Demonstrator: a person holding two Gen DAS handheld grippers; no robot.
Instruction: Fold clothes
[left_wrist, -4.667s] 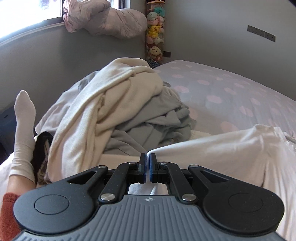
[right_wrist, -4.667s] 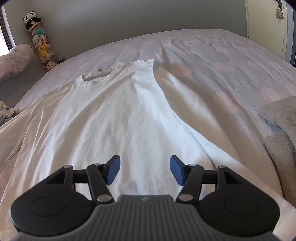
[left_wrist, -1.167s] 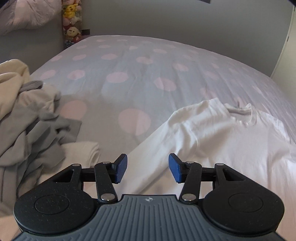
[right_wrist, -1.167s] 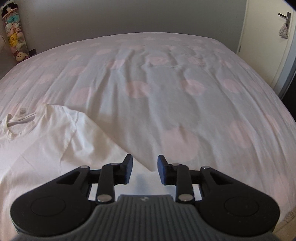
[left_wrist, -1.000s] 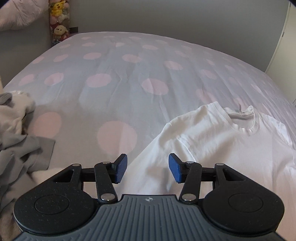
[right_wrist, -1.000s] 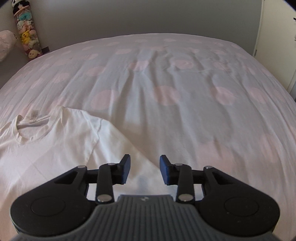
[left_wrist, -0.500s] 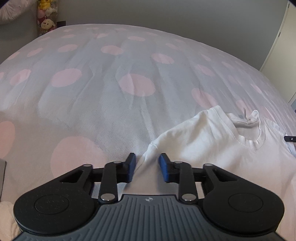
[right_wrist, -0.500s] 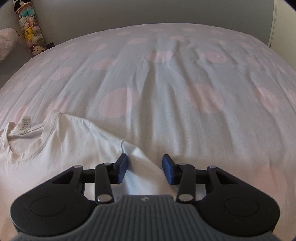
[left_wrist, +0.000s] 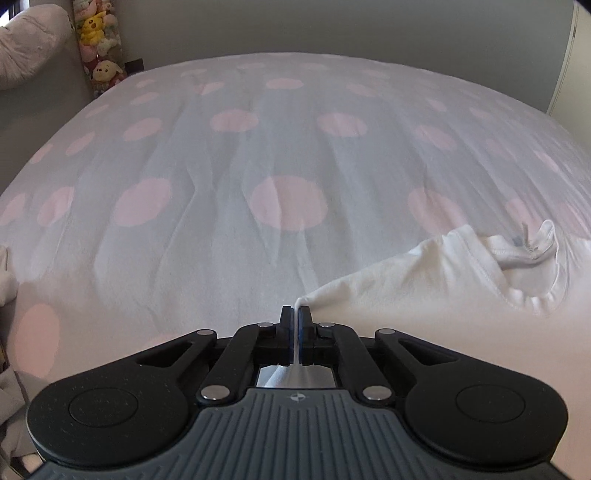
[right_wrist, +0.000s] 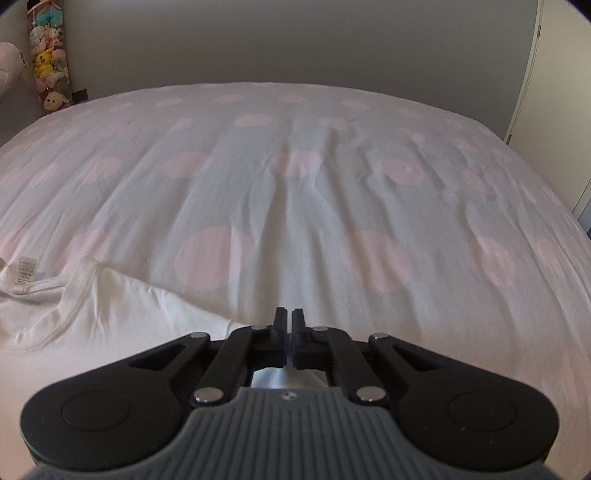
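A white T-shirt (left_wrist: 424, 280) lies flat on the bed, collar (left_wrist: 532, 251) toward the far side. My left gripper (left_wrist: 296, 312) is shut on the shirt's left shoulder edge; white cloth shows between the pads. In the right wrist view the shirt (right_wrist: 122, 306) lies at the lower left, its collar and label (right_wrist: 24, 271) at the left edge. My right gripper (right_wrist: 289, 315) is shut on the shirt's right shoulder edge, with cloth running under the fingers.
The bed has a pale sheet with pink dots (left_wrist: 288, 206), wrinkled and stretching far ahead (right_wrist: 295, 162). A tube of plush toys (left_wrist: 98, 48) stands by the grey wall at the far left. Other clothes (left_wrist: 5, 269) peek in at the left edge.
Both grippers have closed from open onto the shirt's shoulder edges. Both moved forward toward the collar end, and the clothes pile slid out of the left view.
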